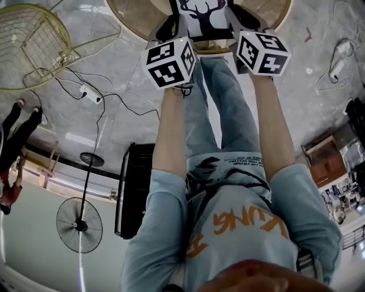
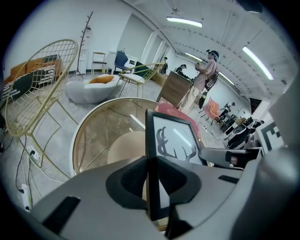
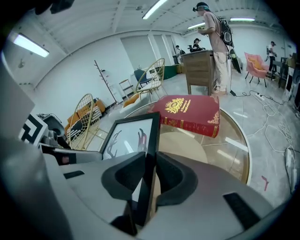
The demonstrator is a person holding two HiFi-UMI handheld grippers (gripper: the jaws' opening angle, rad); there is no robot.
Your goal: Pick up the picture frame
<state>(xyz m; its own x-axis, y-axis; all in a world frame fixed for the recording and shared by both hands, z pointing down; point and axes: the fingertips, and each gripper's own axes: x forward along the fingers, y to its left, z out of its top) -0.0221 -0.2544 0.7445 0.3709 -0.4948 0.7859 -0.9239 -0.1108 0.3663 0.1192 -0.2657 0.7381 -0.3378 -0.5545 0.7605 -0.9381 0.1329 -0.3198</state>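
The picture frame (image 1: 202, 16), black-edged with a black antlered deer on white, hangs upright over the round glass table (image 1: 130, 25). My left gripper (image 1: 171, 27) is shut on the frame's left edge and my right gripper (image 1: 236, 21) on its right edge. In the left gripper view the frame (image 2: 172, 140) stands edge-on between the dark pads of the left gripper (image 2: 152, 187). The right gripper view shows the same: the frame (image 3: 129, 136) is pinched in the right gripper (image 3: 146, 180). The frame's bottom edge is hidden behind the jaws.
A red book with gold print (image 3: 187, 112) lies on the glass table (image 3: 236, 140) behind the frame. A gold wire chair (image 1: 28, 45) stands to the left, with cables and a power strip (image 1: 91, 94) on the floor. A standing fan (image 1: 80, 225) and people are farther off.
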